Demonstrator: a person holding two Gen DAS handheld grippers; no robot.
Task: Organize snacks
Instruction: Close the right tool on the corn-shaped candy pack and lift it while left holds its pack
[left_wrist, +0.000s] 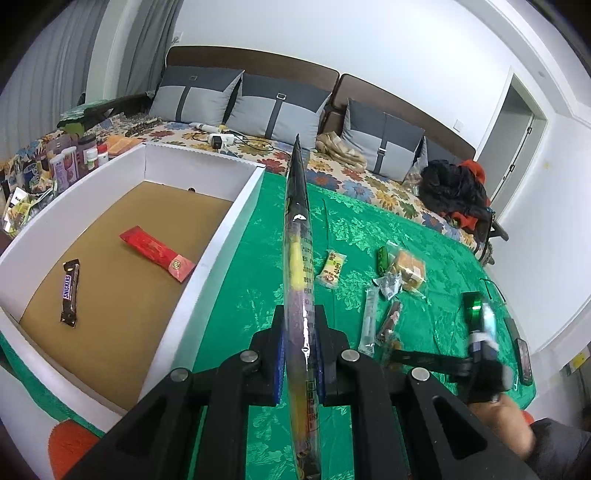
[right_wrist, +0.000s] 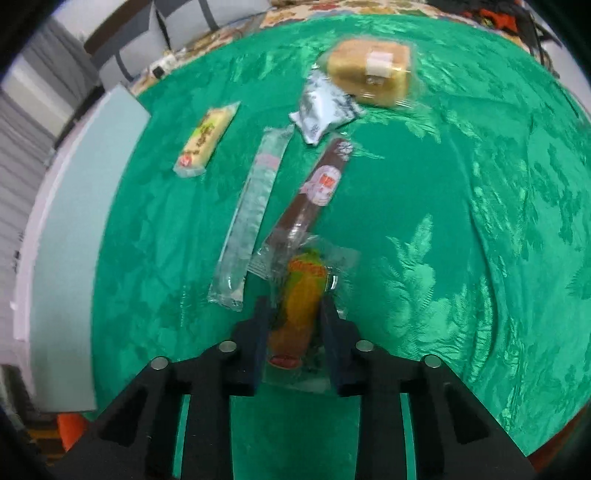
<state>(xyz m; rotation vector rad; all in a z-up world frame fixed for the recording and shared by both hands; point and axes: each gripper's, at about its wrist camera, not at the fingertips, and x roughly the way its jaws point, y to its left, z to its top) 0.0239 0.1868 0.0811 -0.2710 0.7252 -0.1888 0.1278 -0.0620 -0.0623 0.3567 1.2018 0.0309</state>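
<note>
White-walled cardboard box (left_wrist: 221, 229), far left: floor mostly bare; a dark Snickers bar (left_wrist: 70, 291) and a red flat packet (left_wrist: 157, 253) lie well apart. Its right wall stands between the box and the green patterned cloth surface (right_wrist: 461, 221). Surface right of the clear-wrapped snack cluster (right_wrist: 258, 192) bare; the cluster crowds the centre.

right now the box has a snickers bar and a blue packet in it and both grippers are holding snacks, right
Not quite: in the left wrist view the packet beside the Snickers bar in the box is red, not blue. Both grippers do hold snacks.
</note>
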